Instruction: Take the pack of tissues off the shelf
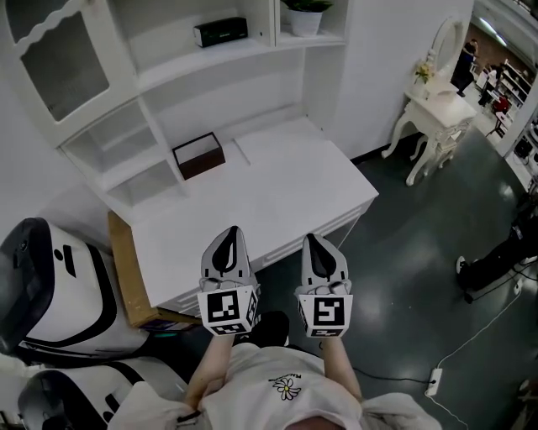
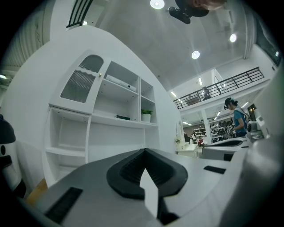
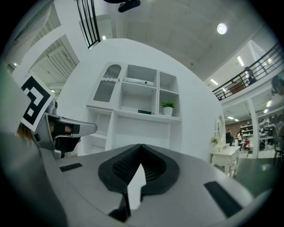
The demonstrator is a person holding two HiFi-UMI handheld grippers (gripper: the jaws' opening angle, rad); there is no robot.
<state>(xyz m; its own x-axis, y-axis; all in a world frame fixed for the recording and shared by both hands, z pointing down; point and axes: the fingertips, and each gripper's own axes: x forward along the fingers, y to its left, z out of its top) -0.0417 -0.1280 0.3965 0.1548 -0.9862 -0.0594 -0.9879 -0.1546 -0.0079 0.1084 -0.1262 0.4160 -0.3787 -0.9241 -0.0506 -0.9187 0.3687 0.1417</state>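
Sitting on the shelf [image 1: 176, 60], the pack of tissues [image 1: 220, 32] looks dark.

I count two grippers: one left gripper [image 1: 227, 243] and one right gripper [image 1: 319, 250]. I see one shelf unit [image 1: 126, 50], one pack of tissues [image 1: 220, 32], one potted plant [image 1: 307, 15], one brown box [image 1: 199, 156], one desk [image 1: 277, 193], one dressing table [image 1: 437, 109] and one power strip [image 1: 435, 382].
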